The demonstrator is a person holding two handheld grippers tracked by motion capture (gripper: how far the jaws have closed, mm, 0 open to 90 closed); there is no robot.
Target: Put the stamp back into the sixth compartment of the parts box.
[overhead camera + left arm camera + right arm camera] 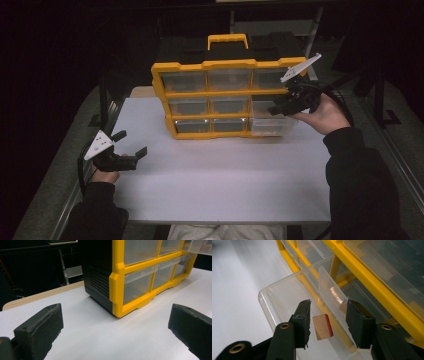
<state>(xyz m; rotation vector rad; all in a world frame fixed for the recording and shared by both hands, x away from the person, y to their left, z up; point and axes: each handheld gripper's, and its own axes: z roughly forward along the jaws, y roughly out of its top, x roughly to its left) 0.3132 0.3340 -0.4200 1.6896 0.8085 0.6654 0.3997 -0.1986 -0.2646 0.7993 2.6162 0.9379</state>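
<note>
Hovering over the pulled-out clear drawer (287,295) of the yellow organizer (165,80), right hand-held gripper (328,322) parted — wooden block (322,326) loose between jaws; left hand-held gripper (131,145) open, empty, above the counter (225,175).

White tabletop (215,185) with one cabinet on it.
A yellow-framed drawer organizer (227,97) stands upright toward the far edge, its bottom-right clear drawer (272,126) pulled out over the tabletop.

A white worktop (215,190) stood in a dim room, with dark metal frames (104,100) and grey floor (50,180) around it.
</note>
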